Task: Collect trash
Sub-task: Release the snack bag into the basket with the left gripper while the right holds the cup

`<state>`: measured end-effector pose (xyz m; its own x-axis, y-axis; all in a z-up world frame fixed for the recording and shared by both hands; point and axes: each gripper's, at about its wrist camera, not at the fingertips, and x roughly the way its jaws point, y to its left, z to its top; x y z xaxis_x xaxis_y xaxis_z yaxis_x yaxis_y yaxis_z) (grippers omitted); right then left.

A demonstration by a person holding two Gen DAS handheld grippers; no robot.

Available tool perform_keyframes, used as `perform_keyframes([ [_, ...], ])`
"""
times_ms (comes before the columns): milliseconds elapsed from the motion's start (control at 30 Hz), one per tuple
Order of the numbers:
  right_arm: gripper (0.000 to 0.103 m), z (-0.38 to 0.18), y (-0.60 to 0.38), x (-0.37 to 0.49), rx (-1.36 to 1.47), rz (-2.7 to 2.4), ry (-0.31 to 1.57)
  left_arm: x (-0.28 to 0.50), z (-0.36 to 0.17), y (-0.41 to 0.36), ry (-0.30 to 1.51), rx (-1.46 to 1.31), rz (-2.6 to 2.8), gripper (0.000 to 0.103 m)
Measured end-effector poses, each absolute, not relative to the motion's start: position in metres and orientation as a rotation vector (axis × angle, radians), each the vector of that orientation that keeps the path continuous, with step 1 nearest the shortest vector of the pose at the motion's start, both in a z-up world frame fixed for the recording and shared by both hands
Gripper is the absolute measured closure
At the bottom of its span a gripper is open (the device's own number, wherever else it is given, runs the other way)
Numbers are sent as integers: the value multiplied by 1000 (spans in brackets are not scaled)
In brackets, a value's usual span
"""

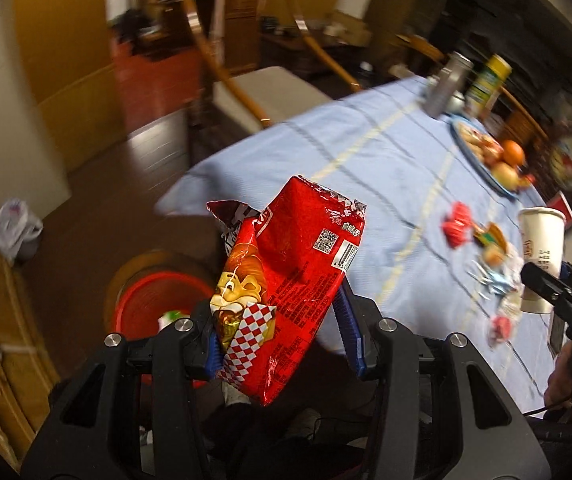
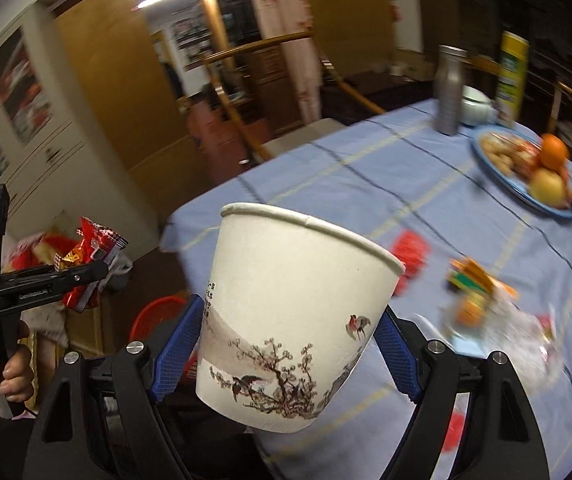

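Carrying both finds off the blue-clothed desk (image 1: 365,152), the left gripper (image 1: 282,316) clenches a crinkled red snack packet (image 1: 297,248) and the right gripper (image 2: 289,352) a painted white paper cup (image 2: 286,312); next, I judge, release each over the round red bin (image 1: 146,300).

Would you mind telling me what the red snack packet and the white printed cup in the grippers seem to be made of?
The red snack packet looks like glossy plastic film, perhaps foil-lined: it shines, creases, and has crimped ends. The white printed cup looks like matte paper or card, with a rolled rim, a side seam and an ink-style blossom print.
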<state>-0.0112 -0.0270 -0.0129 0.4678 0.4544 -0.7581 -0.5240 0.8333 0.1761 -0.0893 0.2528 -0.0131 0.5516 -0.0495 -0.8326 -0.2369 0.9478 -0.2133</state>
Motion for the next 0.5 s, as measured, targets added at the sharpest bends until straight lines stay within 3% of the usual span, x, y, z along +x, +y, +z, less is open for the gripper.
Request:
perform_keyframes([
  [500,21,-5,14,-9,-217,575,903,-117,-91,357,1128,-515,265,55],
])
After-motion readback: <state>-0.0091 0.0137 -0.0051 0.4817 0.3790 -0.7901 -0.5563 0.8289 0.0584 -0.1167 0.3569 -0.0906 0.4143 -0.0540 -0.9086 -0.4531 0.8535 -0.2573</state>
